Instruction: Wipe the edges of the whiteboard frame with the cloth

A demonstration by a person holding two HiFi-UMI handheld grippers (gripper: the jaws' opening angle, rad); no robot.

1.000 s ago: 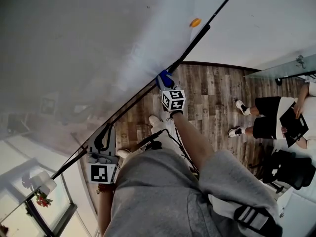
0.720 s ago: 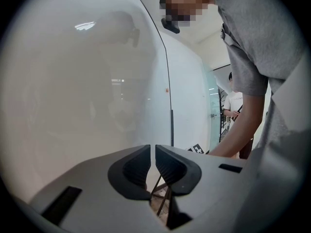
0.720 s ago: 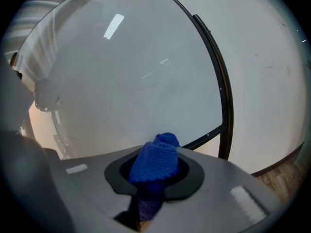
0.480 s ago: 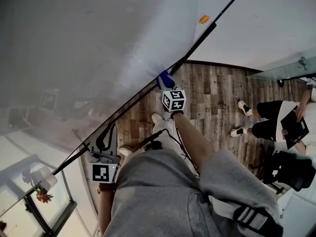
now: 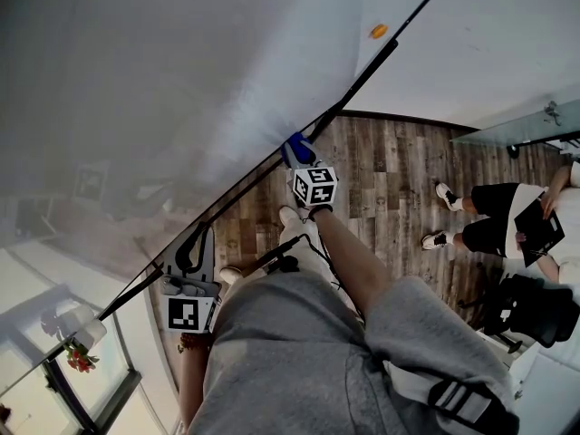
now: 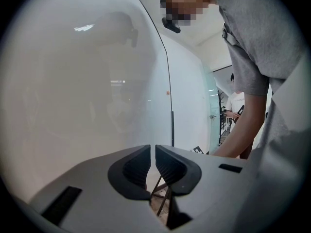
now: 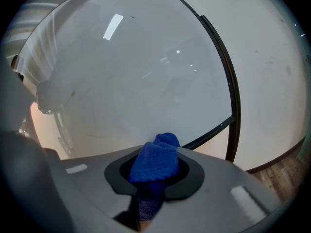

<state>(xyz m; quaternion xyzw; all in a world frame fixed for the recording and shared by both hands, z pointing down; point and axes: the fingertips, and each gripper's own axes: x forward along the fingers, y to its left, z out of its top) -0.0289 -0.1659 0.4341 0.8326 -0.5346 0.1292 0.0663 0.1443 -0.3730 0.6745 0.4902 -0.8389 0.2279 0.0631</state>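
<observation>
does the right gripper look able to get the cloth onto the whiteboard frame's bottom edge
Probably yes: the right gripper, shut on the blue cloth, sits just beside the black frame edge, with nothing between them.

Wood-plank floor is carrying 2 prs of white shoes: camera wearer's standing at centre, seated person's resting off to the rt, well apart.

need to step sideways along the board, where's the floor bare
Bare wood floor runs between the cloth in the right gripper and the shoes of the seated person. Crowded at lower right: that person and a black bag.
</observation>
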